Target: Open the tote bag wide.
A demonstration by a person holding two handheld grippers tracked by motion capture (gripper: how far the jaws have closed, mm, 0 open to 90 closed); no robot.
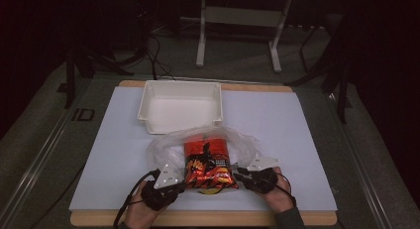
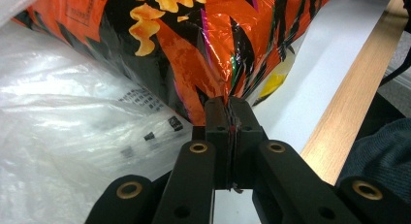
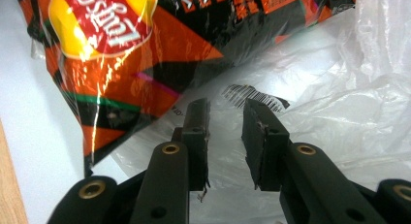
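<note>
Chip bag (image 1: 208, 163) lies half in a plastic bag (image 1: 171, 144) near the table's (image 1: 297, 140) front; left hand-held gripper (image 2: 228, 106) pinches its corner seam, right hand-held gripper (image 3: 226, 118) spread over film, seemingly gripping nothing; a hard pull may tear the seam

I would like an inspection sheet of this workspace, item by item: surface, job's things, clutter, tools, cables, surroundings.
Surface: white sheet on a wooden table.
Job's things: orange and black snack bag lying on a clear plastic bag, at the near edge.
Clutter: white bin behind the bags, nothing inside it.
Tools: left tool shut on the snack bag's corner; right tool open, its jaws over the clear plastic bag beside the snack bag.
Cables: black cable trailing from the left tool; dark cables on the floor beyond the table.
Surroundings: dim room, white frame legs behind the table.
</note>
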